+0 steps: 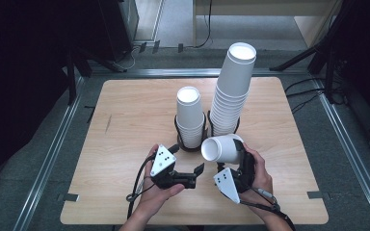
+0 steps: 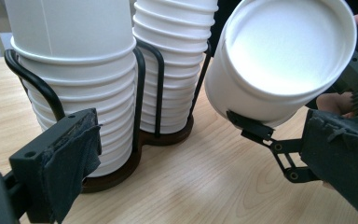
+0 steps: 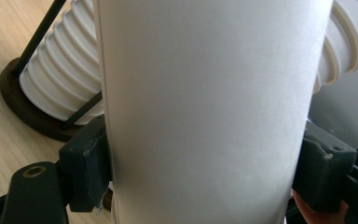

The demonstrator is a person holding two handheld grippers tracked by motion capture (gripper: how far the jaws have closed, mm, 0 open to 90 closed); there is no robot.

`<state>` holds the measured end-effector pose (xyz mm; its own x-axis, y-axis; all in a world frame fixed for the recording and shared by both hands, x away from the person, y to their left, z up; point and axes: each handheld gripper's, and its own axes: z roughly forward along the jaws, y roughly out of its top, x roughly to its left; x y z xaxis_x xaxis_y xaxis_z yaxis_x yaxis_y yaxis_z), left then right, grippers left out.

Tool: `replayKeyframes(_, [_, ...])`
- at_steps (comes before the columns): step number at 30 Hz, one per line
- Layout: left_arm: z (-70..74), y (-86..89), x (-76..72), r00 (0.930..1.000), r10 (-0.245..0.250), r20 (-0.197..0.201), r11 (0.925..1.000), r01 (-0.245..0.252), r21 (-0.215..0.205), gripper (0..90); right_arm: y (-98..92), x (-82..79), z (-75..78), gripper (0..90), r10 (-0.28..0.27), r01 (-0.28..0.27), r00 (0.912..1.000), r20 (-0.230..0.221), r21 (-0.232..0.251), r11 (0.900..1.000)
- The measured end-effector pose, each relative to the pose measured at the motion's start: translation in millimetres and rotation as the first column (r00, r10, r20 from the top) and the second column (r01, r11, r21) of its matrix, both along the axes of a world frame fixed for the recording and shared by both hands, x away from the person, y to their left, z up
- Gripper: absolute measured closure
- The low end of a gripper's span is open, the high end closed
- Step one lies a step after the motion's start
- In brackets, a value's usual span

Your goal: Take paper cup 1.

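Note:
My right gripper (image 1: 236, 156) is shut on a white paper cup (image 1: 220, 149), which lies tilted on its side above the table. In the right gripper view the pads clamp both sides of the cup (image 3: 205, 93). The cup's recessed base (image 2: 284, 51) faces my left gripper (image 1: 198, 171), which stands open just left of it with nothing between its padded fingers (image 2: 74, 158). Behind them, a short stack of cups (image 1: 189, 115) and a tall stack of cups (image 1: 231, 86) sit upside down in a black wire holder (image 1: 179, 139) on a dark round base.
The wooden table (image 1: 125, 120) has bare room left and right of the holder. Metal rails (image 1: 53, 154) run along its sides, with dark stand legs (image 1: 308, 53) and cables on the grey floor beyond the far edge.

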<state>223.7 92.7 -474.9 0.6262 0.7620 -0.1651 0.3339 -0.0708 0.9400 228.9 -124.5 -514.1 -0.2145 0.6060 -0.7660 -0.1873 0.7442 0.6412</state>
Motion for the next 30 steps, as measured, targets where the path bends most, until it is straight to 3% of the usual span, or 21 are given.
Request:
replayKeyframes(7, [-0.6,-1.8,0.0,0.9997,-0.023,-0.013,0.9997,0.023,-0.004,0.0,5.9,-3.5,-7.4,18.7,0.014,-0.011,0.9992,0.038,-0.084,0.996])
replayKeyframes(16, [0.4,-5.8,-2.1,0.9980,-0.060,-0.018,0.9981,0.060,-0.016,0.0,8.2,-3.4,-11.0,18.7,0.017,-0.012,0.9988,0.047,-0.111,0.994])
replayKeyframes(22, [-0.2,-8.5,-2.4,0.9956,-0.090,-0.026,0.9959,0.089,-0.015,0.0,13.0,-5.9,-12.9,18.7,0.050,-0.040,0.9969,0.061,-0.150,0.988])
replayKeyframes(30, [-0.7,-9.1,-2.4,0.9929,-0.114,-0.034,0.9932,0.113,-0.026,6.7,20.5,-12.1,-14.6,18.7,0.091,-0.077,0.9932,0.073,-0.174,0.982])
